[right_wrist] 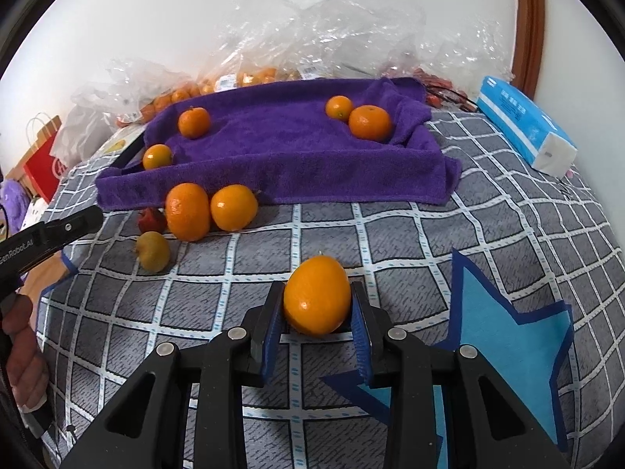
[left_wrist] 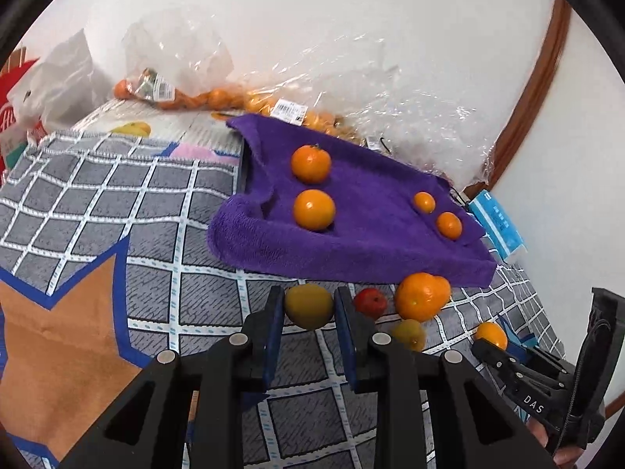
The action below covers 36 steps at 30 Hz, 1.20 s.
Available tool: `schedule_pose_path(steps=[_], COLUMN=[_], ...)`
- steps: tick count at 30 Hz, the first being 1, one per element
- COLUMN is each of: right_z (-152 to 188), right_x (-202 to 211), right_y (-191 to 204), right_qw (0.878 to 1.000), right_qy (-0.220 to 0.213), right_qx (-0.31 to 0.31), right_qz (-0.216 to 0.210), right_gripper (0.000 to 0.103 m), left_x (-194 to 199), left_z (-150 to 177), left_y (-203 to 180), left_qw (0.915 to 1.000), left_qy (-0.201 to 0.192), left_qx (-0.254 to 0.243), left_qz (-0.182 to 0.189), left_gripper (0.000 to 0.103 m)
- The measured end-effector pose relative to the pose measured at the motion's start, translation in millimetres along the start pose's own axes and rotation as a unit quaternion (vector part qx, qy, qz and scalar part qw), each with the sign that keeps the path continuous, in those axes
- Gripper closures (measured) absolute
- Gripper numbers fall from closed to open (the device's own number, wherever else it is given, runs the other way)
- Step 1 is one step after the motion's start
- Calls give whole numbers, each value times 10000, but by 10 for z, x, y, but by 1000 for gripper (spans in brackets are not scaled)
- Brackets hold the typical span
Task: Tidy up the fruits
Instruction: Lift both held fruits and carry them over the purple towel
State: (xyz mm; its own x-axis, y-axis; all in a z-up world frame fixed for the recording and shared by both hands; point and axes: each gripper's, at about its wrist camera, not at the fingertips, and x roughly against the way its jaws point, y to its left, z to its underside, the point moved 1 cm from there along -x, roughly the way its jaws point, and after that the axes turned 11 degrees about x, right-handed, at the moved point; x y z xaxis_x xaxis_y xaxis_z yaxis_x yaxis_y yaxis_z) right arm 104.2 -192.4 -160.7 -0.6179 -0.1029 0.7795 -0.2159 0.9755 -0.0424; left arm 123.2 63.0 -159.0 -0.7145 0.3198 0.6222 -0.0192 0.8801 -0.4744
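The left gripper (left_wrist: 308, 306) clamps a yellow-green fruit (left_wrist: 308, 305) while the right gripper (right_wrist: 317, 305) clamps an orange (right_wrist: 317, 295), both near the purple towel (right_wrist: 281, 148).

Seven loose oranges (right_wrist: 317, 300), two yellow-green fruits (left_wrist: 308, 306), one red fruit (left_wrist: 370, 301).
In the right wrist view, four oranges lie on the one purple towel (right_wrist: 281, 164) at 12 o'clock, two sit just off its edge at 10 o'clock, and one is at 6 o'clock. There is one blue tissue pack (right_wrist: 523, 125) at 2 o'clock. The bagged oranges (left_wrist: 218, 97) are too crowded to count.
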Motion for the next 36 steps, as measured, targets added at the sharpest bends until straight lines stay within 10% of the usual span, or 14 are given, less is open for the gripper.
schedule_pose_path(steps=[19,36], right_z=[-576,-1369], right_x=[329,-164], right_y=[-60,-295], right_qw=[9987,9959], right_qy=[-514,-897], right_qx=[71,90], right_qz=[-18,69], right_gripper=[70,70], left_x=[536,-294], left_z=[-326,-1096], left_y=[-375,-458], left_qw=[9974,9975], left_qy=[-626,-679], left_qx=[-356,200], left_qz=[-56,-84], left_gripper=[78,78])
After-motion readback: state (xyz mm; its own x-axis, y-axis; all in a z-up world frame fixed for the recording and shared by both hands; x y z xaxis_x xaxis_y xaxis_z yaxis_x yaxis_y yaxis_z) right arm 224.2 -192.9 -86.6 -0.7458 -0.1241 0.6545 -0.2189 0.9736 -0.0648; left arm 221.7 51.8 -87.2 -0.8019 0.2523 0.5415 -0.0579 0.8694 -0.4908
